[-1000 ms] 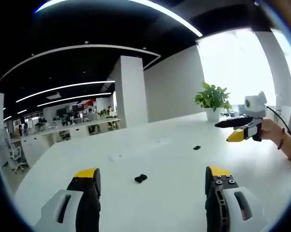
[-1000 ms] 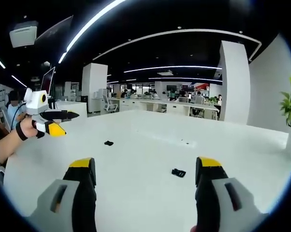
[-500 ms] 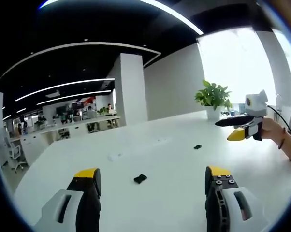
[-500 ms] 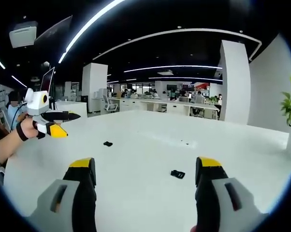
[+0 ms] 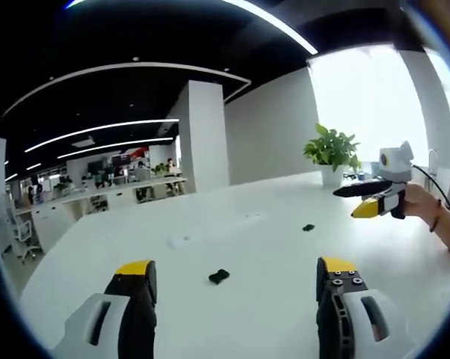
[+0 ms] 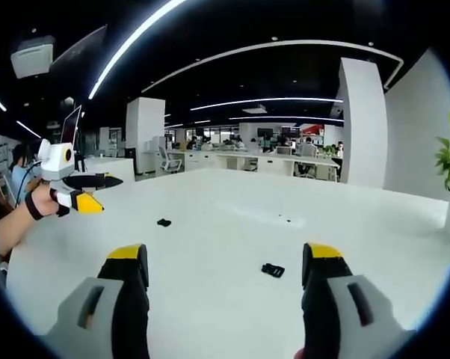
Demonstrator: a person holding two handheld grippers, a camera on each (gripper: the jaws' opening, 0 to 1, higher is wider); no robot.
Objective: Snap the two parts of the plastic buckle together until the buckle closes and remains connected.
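Two small black plastic buckle halves lie well apart on the broad white table (image 5: 270,247): one (image 5: 219,276) nearer the left tongs (image 5: 235,273), the other (image 6: 271,270) nearer the right tongs (image 6: 225,258). Both tongs hover above the table, jaws spread wide and empty

left gripper view: low over table (image 5: 270,247) | right gripper view: same table, facing across

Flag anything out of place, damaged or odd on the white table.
Nothing stands out. The two black buckle parts lie apart and unjoined on the white table, as expected before snapping. Both grippers hover open, holding nothing.
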